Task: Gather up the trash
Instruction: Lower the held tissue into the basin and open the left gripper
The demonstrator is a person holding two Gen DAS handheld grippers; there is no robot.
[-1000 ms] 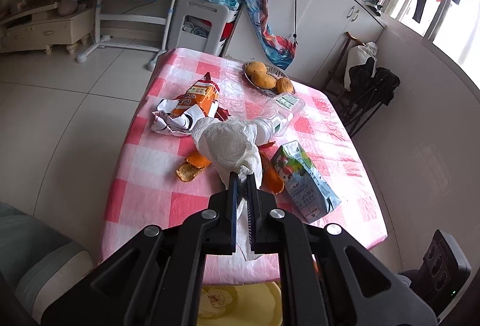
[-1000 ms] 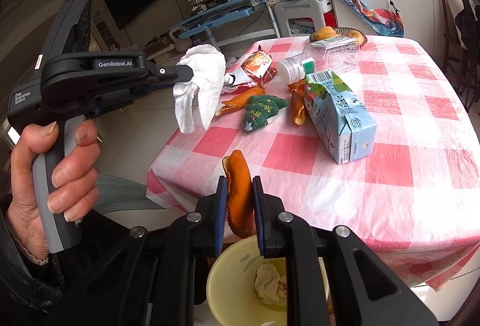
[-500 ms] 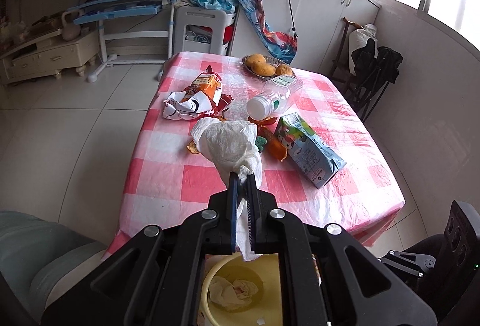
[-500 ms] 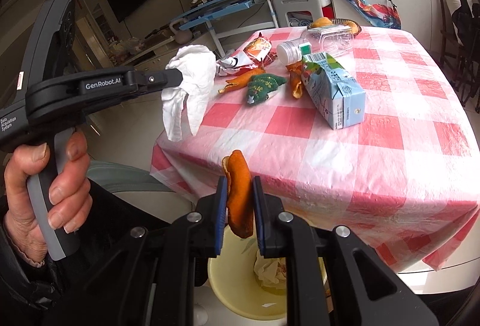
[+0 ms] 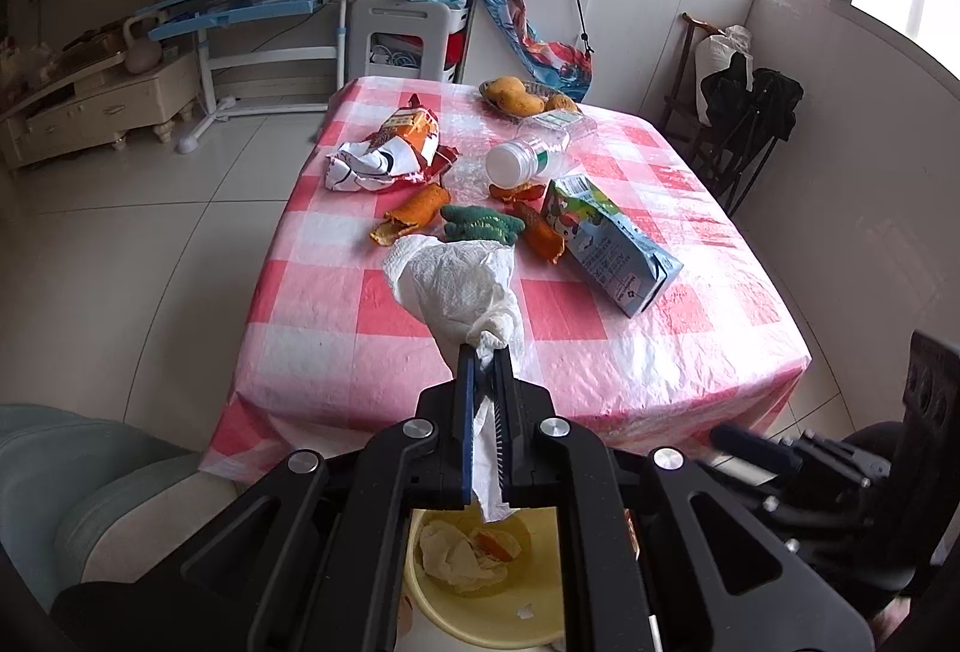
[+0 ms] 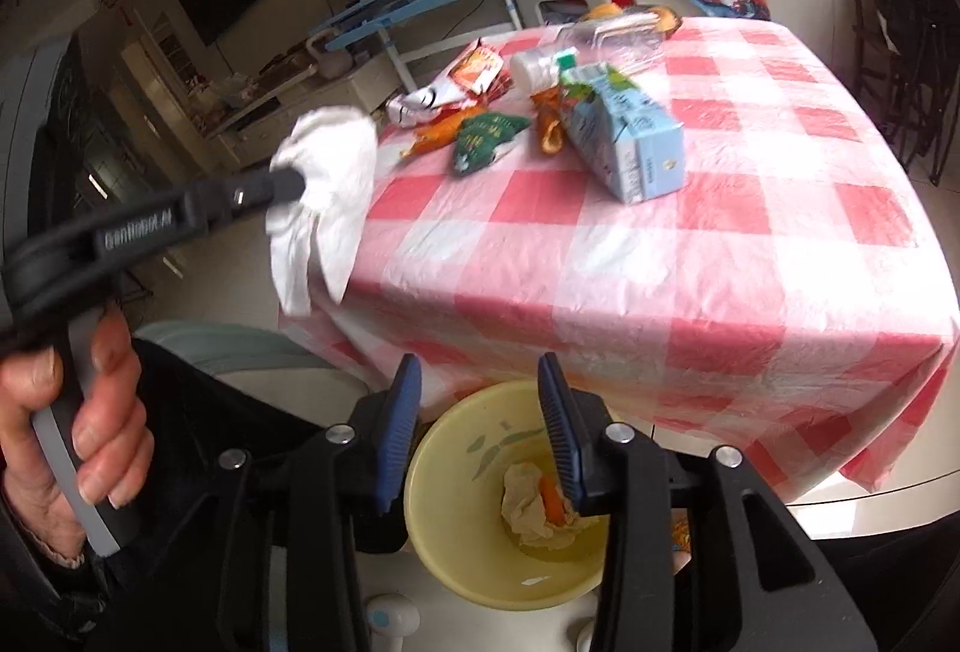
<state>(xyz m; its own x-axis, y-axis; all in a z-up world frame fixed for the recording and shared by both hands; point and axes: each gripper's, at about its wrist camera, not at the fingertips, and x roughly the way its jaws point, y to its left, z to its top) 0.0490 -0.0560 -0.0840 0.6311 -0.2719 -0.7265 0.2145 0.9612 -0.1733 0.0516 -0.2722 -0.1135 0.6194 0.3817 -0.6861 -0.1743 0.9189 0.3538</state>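
My left gripper (image 5: 487, 359) is shut on a crumpled white tissue (image 5: 459, 289), held off the near edge of the table, above a yellow bin (image 5: 420, 580). From the right wrist view the same tissue (image 6: 327, 178) hangs from the left gripper (image 6: 288, 184). My right gripper (image 6: 480, 388) hangs over the yellow bin (image 6: 444, 460), its jaws opening with nothing between them. An orange peel (image 6: 549, 496) lies in the bin on crumpled paper. On the checked tablecloth (image 5: 600, 340) lie a blue carton (image 5: 612, 247), a green wrapper (image 5: 480, 226), orange peels (image 5: 414, 211), a snack bag (image 5: 390, 148) and a plastic bottle (image 5: 528, 154).
A dish of yellow fruit (image 5: 516, 94) stands at the table's far end. A hand (image 6: 66, 430) grips the left tool's handle. A pale cushioned seat (image 5: 90, 472) is near left. A dark chair with clothes (image 5: 744, 112) is at the right wall, a white stool (image 5: 408, 34) beyond.
The right gripper opened and the orange peel it held dropped into the bin. Both grippers drew back from the table; the left one carried the tissue over the bin.
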